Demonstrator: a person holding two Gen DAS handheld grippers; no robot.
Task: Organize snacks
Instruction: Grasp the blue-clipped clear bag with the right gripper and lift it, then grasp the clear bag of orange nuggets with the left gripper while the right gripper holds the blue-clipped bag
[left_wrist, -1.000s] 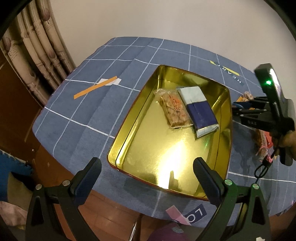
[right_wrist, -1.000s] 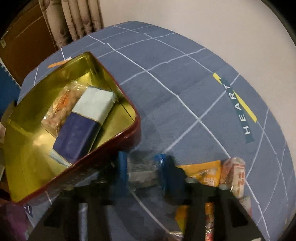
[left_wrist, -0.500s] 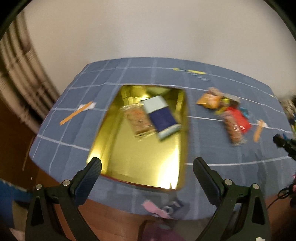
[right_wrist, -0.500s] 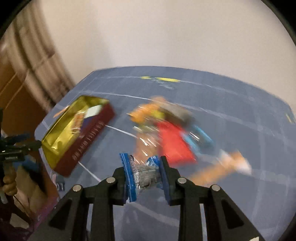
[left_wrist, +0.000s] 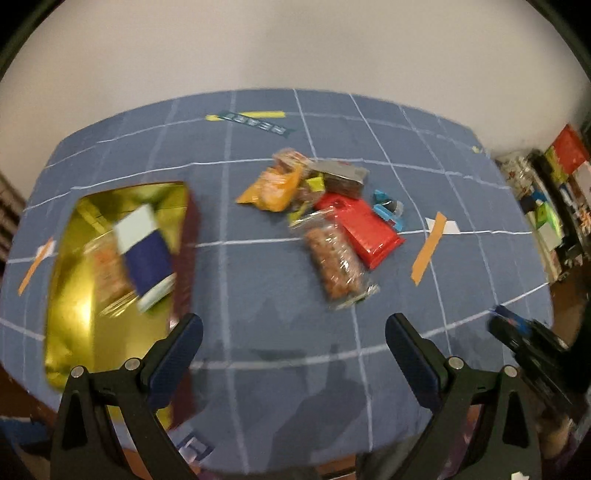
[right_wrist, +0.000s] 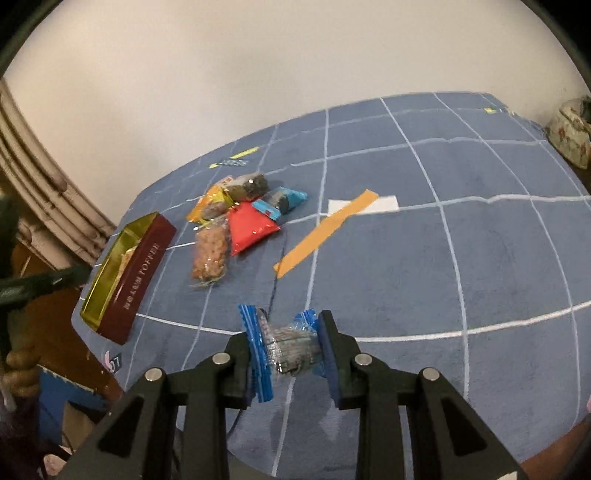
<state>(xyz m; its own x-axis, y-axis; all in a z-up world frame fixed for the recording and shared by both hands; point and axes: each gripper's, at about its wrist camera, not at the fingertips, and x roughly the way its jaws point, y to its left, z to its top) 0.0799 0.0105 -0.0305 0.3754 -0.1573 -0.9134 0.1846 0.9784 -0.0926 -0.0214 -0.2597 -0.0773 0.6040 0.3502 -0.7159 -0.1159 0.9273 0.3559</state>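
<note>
My right gripper (right_wrist: 286, 349) is shut on a small clear snack packet with blue ends (right_wrist: 286, 345), held above the near part of the blue cloth. A pile of snacks lies mid-table: a red packet (left_wrist: 360, 227) (right_wrist: 249, 229), a clear bag of brown pieces (left_wrist: 334, 262) (right_wrist: 209, 253), an orange bag (left_wrist: 271, 186) and a blue-ended packet (left_wrist: 388, 210). The gold tin (left_wrist: 85, 306) (right_wrist: 144, 266) at the left holds a navy-and-white packet (left_wrist: 144, 254). My left gripper (left_wrist: 293, 341) is open over bare cloth between tin and pile. The right gripper shows at the left wrist view's right edge (left_wrist: 517, 328).
Blue checked tablecloth (right_wrist: 461, 240) covers the table. Orange tape strips (left_wrist: 428, 247) (right_wrist: 325, 232) lie right of the pile and one by the tin (left_wrist: 35, 266). Curtain (right_wrist: 44, 199) hangs at the left. Shelves of clutter (left_wrist: 546, 195) stand beyond the right table edge.
Right gripper has swung away from the tin's rim to the near right of the table, keeping the blue-ended packet. Left gripper has shifted right, from over the tin to the cloth beside it.
</note>
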